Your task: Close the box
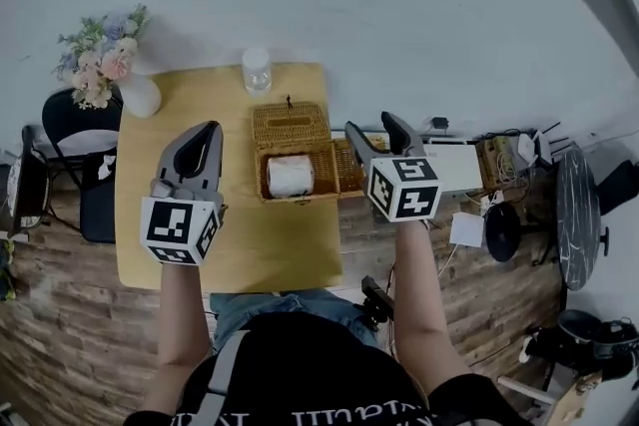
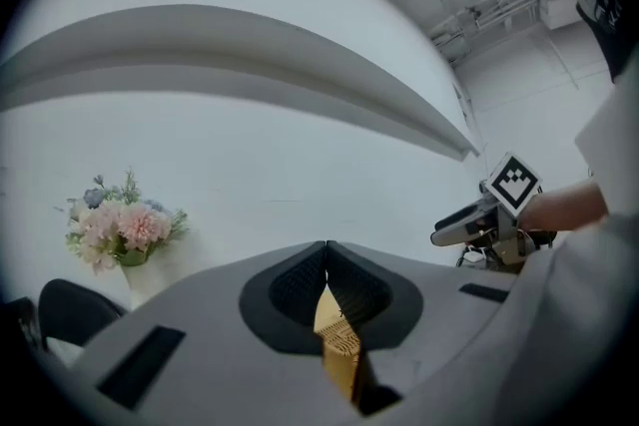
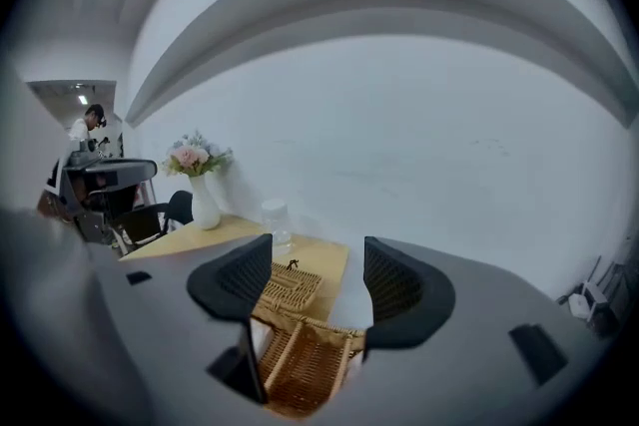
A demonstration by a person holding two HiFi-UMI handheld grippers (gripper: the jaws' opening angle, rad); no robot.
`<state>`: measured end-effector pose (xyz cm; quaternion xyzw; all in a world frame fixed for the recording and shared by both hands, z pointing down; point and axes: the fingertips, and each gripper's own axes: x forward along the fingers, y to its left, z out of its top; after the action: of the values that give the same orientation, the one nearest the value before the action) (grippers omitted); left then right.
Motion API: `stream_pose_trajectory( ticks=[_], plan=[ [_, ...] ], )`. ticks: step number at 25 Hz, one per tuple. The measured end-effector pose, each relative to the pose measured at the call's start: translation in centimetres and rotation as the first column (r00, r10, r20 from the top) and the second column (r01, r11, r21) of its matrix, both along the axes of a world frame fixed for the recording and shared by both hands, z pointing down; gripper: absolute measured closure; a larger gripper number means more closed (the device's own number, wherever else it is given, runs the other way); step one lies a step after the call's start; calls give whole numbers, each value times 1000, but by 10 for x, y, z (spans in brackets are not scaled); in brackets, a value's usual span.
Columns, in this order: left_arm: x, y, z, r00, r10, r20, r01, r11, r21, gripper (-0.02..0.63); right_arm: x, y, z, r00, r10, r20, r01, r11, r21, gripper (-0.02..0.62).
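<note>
An open wicker box (image 1: 297, 200) stands on the wooden table (image 1: 190, 100), with a white paper roll (image 1: 290, 176) inside. Its lid (image 1: 291, 124) lies folded back behind it and a wicker flap (image 1: 347, 166) hangs out to the right. My left gripper (image 1: 213, 128) hovers left of the box, jaws shut and empty; in the left gripper view its tips (image 2: 325, 246) meet, with wicker (image 2: 340, 346) showing below. My right gripper (image 1: 370, 123) hovers right of the box with jaws open. The right gripper (image 3: 318, 249) frames the flap (image 3: 300, 359) and the lid (image 3: 286, 286).
A white vase of flowers (image 1: 122, 73) and a glass jar (image 1: 257, 70) stand at the table's far edge. A black chair (image 1: 75, 150) is left of the table. A white device (image 1: 451, 165), cables and a round dark stool (image 1: 577, 214) lie on the right.
</note>
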<state>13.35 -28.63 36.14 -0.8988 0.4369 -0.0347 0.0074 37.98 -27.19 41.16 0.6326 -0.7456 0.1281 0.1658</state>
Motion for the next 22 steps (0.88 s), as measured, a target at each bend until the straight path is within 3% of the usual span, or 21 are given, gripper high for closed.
stream_pose_trajectory(
  ticks=[5,10,17,19,22],
  plan=[
    [-6,5,6,996,-88,21,88,996,-12,594,-7,-40,31,988,-144,-49,137,983,-121,295],
    [-8,6,15,988,-148,52,149,988,-28,594,-5,-74,76,972,-229,-48,207,938,-279,295],
    [-2,1,23,980,-177,94,183,982,-56,594,-7,-108,119,949,-300,97,313,853,-418,296],
    [2,2,29,978,-175,112,184,980,-76,594,-8,-115,130,942,-313,120,333,833,-443,324],
    [10,0,36,976,-167,137,180,980,-87,594,-13,-119,152,924,-332,192,383,780,-495,337]
  ],
)
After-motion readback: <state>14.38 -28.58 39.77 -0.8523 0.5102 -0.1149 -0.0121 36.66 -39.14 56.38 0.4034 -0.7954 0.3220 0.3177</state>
